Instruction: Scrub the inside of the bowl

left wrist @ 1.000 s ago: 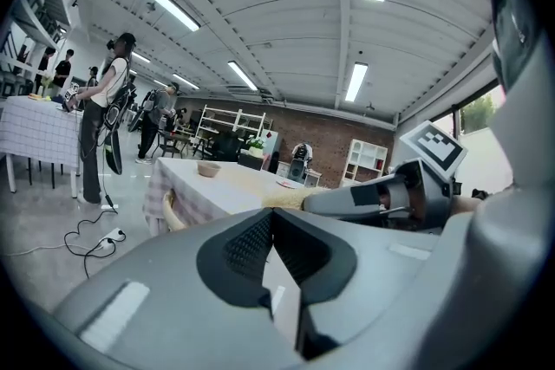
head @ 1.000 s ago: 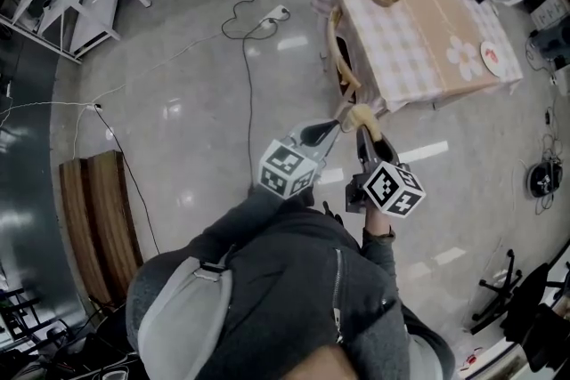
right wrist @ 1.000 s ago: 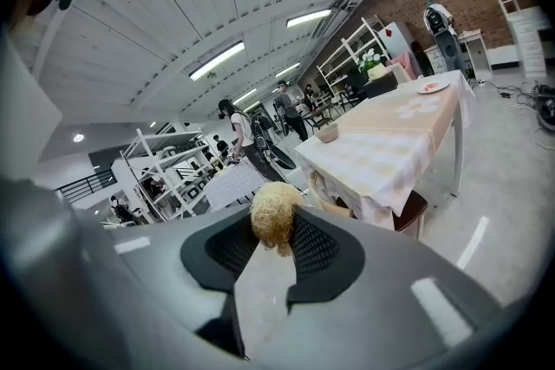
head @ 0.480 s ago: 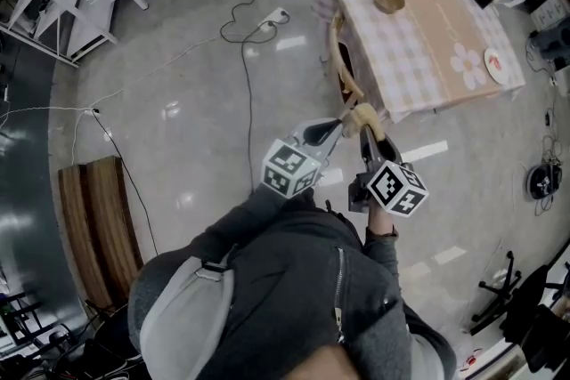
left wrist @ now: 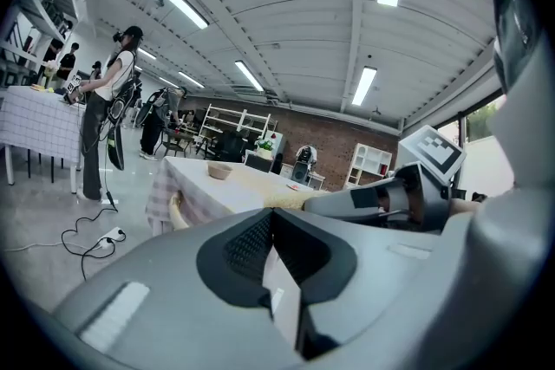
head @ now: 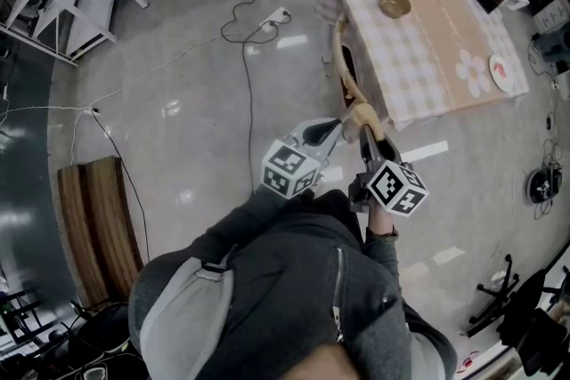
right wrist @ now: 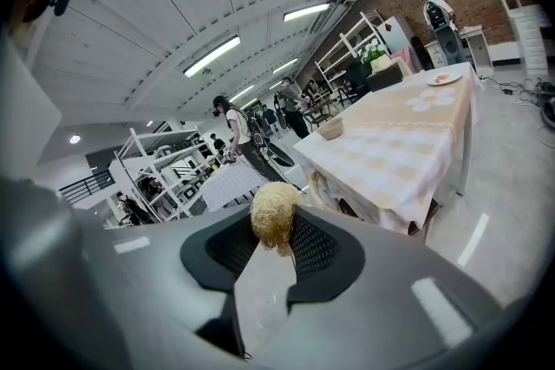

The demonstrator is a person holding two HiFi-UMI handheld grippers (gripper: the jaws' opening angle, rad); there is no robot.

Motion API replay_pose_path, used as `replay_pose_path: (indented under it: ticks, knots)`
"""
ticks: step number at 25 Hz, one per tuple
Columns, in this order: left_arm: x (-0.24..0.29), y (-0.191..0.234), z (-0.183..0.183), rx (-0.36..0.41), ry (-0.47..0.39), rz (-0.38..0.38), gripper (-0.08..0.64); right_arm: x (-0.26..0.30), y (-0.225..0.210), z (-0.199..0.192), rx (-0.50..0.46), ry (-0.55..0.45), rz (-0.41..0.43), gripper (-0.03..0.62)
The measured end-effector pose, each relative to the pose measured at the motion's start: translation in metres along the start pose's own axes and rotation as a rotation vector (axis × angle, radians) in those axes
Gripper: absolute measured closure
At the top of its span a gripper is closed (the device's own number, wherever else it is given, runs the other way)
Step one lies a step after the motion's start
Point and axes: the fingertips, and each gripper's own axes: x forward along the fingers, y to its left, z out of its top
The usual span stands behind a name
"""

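Polished grey floor (head: 178,84) is filling most of the head view, with a checked-cloth worktop (head: 427,58) standing well ahead of both jaws. Bowl (head: 394,3) is sitting on the worktop toward its far end, well apart from either pair of jaws, nothing touching it. Left gripper (left wrist: 270,230) is pointing toward the worktop, jaws clenched together with nothing between them. Right gripper (right wrist: 276,230) is just beside it on the right, jaws grasping a pale yellow fibrous scrubber (right wrist: 275,212) that is sticking out past the tips. Small plate (right wrist: 443,79) is lying on the worktop, ahead of the right jaws and right of the bowl. Light curved chair back (head: 343,71) is showing at the worktop's near edge, between the jaws and the bowl. Person in grey jacket (head: 294,298) is holding both grippers out over the floor, short of the worktop.
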Motion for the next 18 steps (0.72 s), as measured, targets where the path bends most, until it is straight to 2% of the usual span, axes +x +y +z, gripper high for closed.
replay_pose_path:
  ticks: [10, 18]
  knots:
    - [-0.003, 0.0, -0.008, -0.009, 0.019, 0.004, 0.551, 0.005, -0.004, -0.006, 0.001, 0.023, 0.003, 0.488]
    - [0.013, 0.002, 0.011, 0.011, -0.011, -0.001, 0.551, 0.018, -0.006, 0.009, -0.035, 0.029, 0.004, 0.488]
